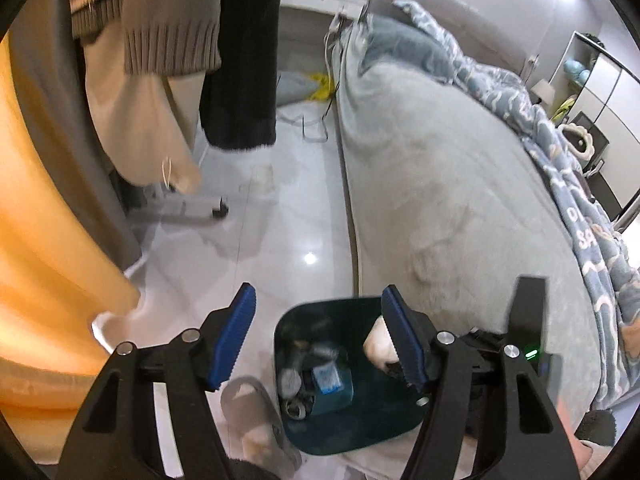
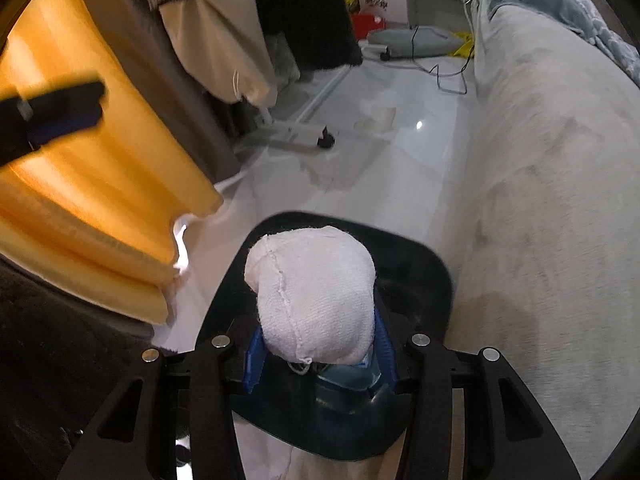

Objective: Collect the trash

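Note:
A dark teal trash bin (image 1: 360, 432) stands on the floor against the bed, with a blue packet (image 1: 328, 376) and grey scraps inside. My left gripper (image 1: 319, 294) hangs above it, open, with nothing between its blue pads. In the right wrist view my right gripper (image 2: 318, 350) is shut on a wad of white cloth (image 2: 316, 296), held right over the bin (image 2: 432, 280). That cloth (image 1: 378, 344) also shows in the left wrist view, partly hidden behind my left gripper's right finger. One of the left gripper's fingers (image 2: 60, 116) is blurred at the upper left of the right wrist view.
A bed with a grey sheet (image 1: 460, 200) and a patterned blanket (image 1: 560, 140) fills the right side. An orange curtain (image 1: 48, 240) and hanging clothes (image 1: 168, 20) stand on the left. A grey slipper (image 1: 256, 412) lies beside the bin. A rack foot with a caster (image 1: 220, 210) and pale scraps (image 1: 262, 178) are on the tile floor.

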A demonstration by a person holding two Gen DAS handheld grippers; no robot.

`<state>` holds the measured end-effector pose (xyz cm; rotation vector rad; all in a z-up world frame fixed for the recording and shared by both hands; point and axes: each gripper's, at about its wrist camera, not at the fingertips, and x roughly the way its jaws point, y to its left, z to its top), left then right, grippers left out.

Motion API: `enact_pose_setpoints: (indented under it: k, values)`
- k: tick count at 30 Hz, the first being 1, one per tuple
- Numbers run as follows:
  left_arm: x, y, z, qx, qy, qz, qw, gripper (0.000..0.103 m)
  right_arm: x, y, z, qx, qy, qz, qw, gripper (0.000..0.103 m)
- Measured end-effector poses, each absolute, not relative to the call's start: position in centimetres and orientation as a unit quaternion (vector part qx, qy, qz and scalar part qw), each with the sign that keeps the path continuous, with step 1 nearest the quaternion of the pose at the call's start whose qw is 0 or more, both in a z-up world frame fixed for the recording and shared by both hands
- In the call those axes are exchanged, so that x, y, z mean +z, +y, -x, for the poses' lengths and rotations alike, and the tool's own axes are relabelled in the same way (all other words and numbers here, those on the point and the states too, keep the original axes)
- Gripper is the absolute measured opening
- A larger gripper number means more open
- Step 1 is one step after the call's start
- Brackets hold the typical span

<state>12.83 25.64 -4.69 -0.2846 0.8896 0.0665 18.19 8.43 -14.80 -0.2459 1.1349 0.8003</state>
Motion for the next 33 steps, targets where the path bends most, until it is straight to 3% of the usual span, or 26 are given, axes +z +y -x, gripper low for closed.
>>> enact_pose_setpoints:
  k: [9,18,30,33]
  values:
    - [-2.4,24.9,-11.9,0.012,0.383,0.136,0.914,0.063,-16.9,9.8,-17.4,0.359,0.546,0.155,0.741,0.048]
    - [0.2,23.4,-11.3,0.007,0.333,0.114,0.936,0.062,-17.0,9.9,-17.2,0.347,0.551,0.173,0.739,0.065]
    - [3.5,18.6,-10.1,-0.009,0.277,0.053,0.959,0.065,-10.9,5.5,-16.7,0.343,0.488,0.124,0.793,0.073]
    - [4.2,17.0,-9.8,-0.015,0.272,0.047,0.961,0.068,-8.6,3.3,-16.6,0.328,0.465,0.104,0.816,0.080]
